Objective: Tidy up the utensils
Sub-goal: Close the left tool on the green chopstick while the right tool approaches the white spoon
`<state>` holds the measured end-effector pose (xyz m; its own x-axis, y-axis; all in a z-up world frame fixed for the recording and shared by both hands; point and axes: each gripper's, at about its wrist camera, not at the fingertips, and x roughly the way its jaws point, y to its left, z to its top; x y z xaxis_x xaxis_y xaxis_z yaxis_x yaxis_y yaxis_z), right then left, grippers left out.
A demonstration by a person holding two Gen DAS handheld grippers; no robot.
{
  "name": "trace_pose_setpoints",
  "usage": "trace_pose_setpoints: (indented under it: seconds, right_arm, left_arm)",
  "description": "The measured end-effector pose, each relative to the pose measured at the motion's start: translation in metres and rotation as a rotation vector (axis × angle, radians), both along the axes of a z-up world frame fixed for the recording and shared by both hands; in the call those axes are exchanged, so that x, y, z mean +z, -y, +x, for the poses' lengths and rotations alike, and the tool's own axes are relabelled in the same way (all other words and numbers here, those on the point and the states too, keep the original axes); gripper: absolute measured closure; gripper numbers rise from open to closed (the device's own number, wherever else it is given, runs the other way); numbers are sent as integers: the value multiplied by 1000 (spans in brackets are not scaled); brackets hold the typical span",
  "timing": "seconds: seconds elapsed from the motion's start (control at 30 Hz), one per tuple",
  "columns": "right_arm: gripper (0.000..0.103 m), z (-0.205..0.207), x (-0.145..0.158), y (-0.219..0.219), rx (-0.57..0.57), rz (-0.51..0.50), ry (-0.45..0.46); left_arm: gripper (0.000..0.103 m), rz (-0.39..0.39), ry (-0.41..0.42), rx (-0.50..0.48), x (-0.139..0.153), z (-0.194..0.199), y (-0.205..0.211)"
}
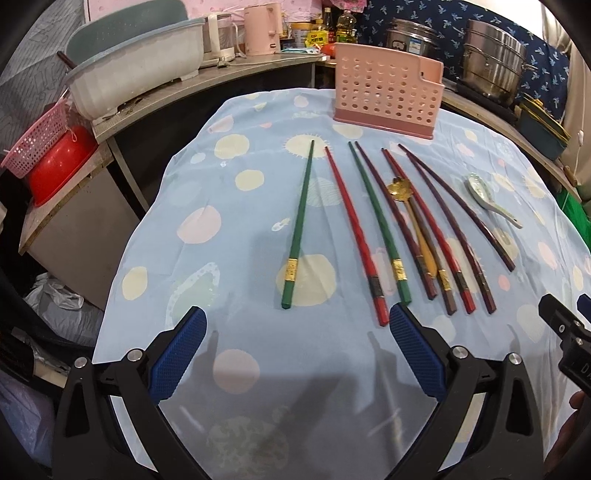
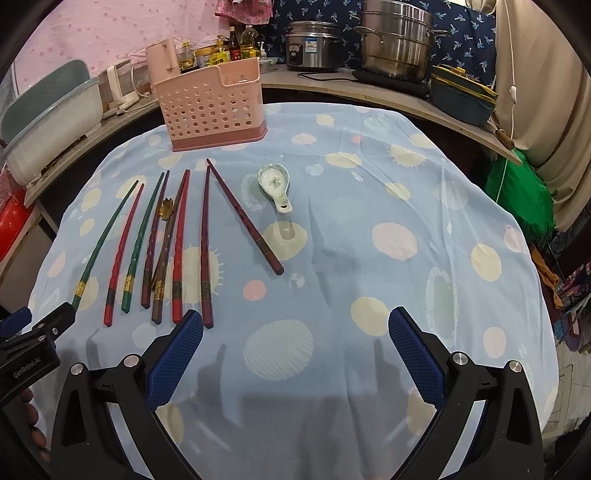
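Several chopsticks, green (image 1: 300, 225), red (image 1: 354, 236) and dark purple (image 1: 448, 225), lie side by side on the blue spotted tablecloth (image 1: 240, 229); they also show at the left of the right wrist view (image 2: 177, 243). A gold spoon (image 1: 397, 186) lies among them. A white ceramic spoon (image 1: 487, 199) (image 2: 275, 184) lies to their right. A pink perforated utensil holder (image 1: 384, 92) (image 2: 210, 103) stands upright behind them. My left gripper (image 1: 297, 325) is open and empty just short of the chopstick ends. My right gripper (image 2: 295, 328) is open and empty, right of the chopsticks.
A counter (image 1: 258, 70) curves behind the table with a pale tub (image 1: 140, 77), a pink kettle (image 1: 262, 29), bottles and steel pots (image 2: 395, 40). A red basin (image 1: 59, 166) and pink basket (image 1: 37, 140) sit at the left. Green cloth (image 2: 517, 192) hangs at the right.
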<state>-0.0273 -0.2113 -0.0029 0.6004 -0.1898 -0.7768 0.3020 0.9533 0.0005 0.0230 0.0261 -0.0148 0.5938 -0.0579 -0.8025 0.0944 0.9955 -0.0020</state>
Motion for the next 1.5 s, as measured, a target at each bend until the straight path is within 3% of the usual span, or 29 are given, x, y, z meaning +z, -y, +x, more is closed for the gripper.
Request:
trace_pose_setpoints:
  seconds: [0.33,0.63,0.7,0.87,1.03,1.13,1.37,1.5]
  right_arm:
    - [8,30,-9,9,7,1,-10]
    - [23,60,-23,10,36,24,-37]
    - [25,65,-26,11,41,30,-41]
    - [35,73,-32,10,48,46,-55]
    - [37,77,-33,8,54,43,-56]
    - [37,77,-30,9,49,44,-51]
    - [37,78,-20,11,42,39,-29]
    - [37,79,-17,12,42,42,-21]
  left_arm:
    - [9,-9,-44,32,-18,25,-16]
    - [24,-18,-74,2,-30,42,-12]
    - [32,-19,-79,-5,-32,46,-11]
    - [35,-24,-78,-6,-32,50,-12]
    - [42,-26,-74,-11,-32,51,-12]
    - [53,-34,-73,-24,-31,51,-12]
    - [94,-80,-83,-66,-28,51,-9]
    - [96,-93,-87,-79,-28,50,-7]
